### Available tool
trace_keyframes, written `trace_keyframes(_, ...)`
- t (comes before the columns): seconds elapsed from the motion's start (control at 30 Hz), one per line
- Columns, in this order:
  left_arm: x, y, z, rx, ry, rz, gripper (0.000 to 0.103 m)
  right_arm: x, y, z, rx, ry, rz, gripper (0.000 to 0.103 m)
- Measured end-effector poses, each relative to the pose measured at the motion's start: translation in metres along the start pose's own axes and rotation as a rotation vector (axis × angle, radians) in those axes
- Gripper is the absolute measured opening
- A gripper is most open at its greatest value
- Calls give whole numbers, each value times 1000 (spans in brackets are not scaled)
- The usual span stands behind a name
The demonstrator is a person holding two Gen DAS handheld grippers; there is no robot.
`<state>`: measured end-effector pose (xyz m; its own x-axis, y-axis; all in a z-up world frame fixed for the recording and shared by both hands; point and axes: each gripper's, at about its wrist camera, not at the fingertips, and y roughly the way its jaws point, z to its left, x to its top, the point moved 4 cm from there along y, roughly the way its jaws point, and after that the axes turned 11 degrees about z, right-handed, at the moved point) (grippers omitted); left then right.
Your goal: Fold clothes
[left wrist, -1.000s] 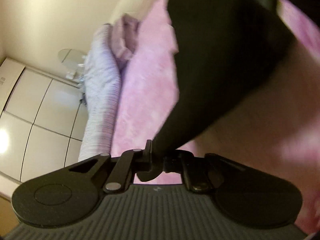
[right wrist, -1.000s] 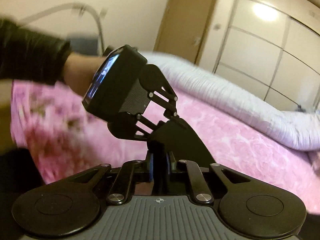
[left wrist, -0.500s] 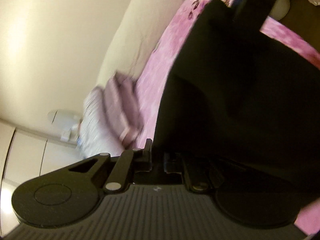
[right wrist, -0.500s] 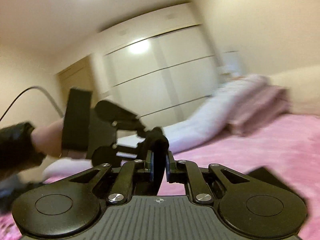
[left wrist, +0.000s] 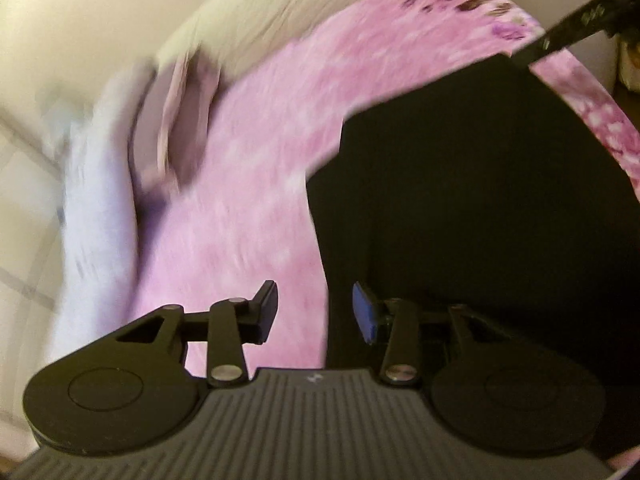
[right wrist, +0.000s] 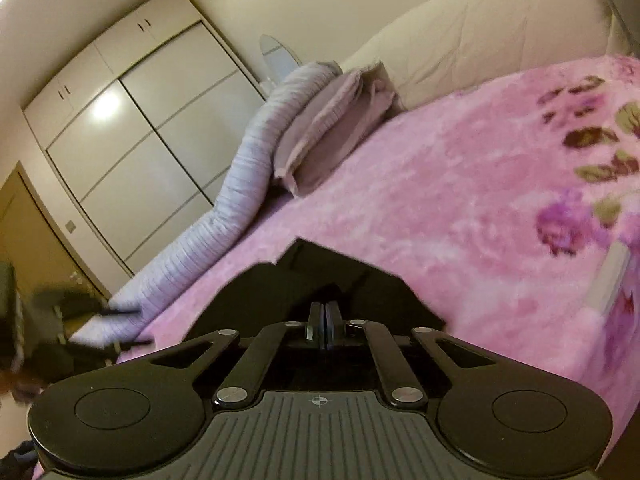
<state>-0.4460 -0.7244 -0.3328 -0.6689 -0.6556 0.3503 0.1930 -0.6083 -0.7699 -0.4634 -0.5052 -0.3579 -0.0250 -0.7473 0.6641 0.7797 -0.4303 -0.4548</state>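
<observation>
A black garment (left wrist: 472,200) is being laid flat on a pink blanket (left wrist: 248,208), well apart from the folded pile (right wrist: 332,128) at the far side. The left gripper (left wrist: 316,308) is opening, nothing pressed between its pads, while the right gripper (right wrist: 324,326) is clamped shut on the garment's near edge. A fold appears to be finishing; next, the right grip likely needs releasing so the cloth can be smoothed.

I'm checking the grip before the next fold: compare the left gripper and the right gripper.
The left gripper has its fingers apart and opening, with pink blanket showing in the gap; the right gripper has its fingers pressed together. The left gripper pinches nothing, though the edge of the black garment lies beneath it; the right gripper is clamped on that garment. Both are black two-finger tools over the same bed.
</observation>
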Motion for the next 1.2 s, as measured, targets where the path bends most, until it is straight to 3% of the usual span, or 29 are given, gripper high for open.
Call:
trace_keyframes(0.03,-12,2,1,-27,-39,15,38,6,-1,2,5,-10,-7,8)
trace_keyframes(0.07,-23,2,0,-49,-76,25,38,9,2,6,11,-25,-8,20)
trace_keyframes(0.1,-30,3,-1,-67,-109,28,38,13,6,10,16,-40,-8,43)
trace_keyframes(0.17,-43,3,-3,-96,-172,29,37,23,18,19,26,-97,17,71)
trace_keyframes(0.27,-51,-1,-3,-102,-236,4,38,46,51,38,40,-259,158,71)
trace_keyframes(0.4,-62,-3,1,-112,-312,-9,39,65,105,65,61,-474,445,71)
trace_keyframes(0.53,-72,6,4,-133,-357,-15,41,67,147,58,23,-483,592,69)
trace_keyframes(0.57,-73,7,5,-136,-366,-16,41,65,156,53,28,-459,623,61)
trace_keyframes(0.6,-73,6,6,-133,-369,-18,41,64,161,47,40,-426,638,34)
trace_keyframes(0.67,-71,2,5,-118,-358,-27,40,65,158,43,86,-342,628,9)
trace_keyframes(0.7,-70,-3,4,-106,-348,-44,39,67,145,47,92,-347,586,5)
trace_keyframes(0.8,-66,-12,-1,-89,-324,-104,39,78,110,59,71,-384,445,5)
trace_keyframes(0.9,-60,1,-5,-130,-323,-81,40,77,104,39,18,-346,432,5)
trace_keyframes(1.0,-58,8,-4,-142,-347,-68,40,68,127,5,36,-233,518,10)
trace_keyframes(1.1,-59,5,-2,-151,-374,-78,39,74,115,2,63,-180,449,16)
trace_keyframes(1.2,-68,-6,8,-141,-423,-102,39,76,91,11,5,-231,358,20)
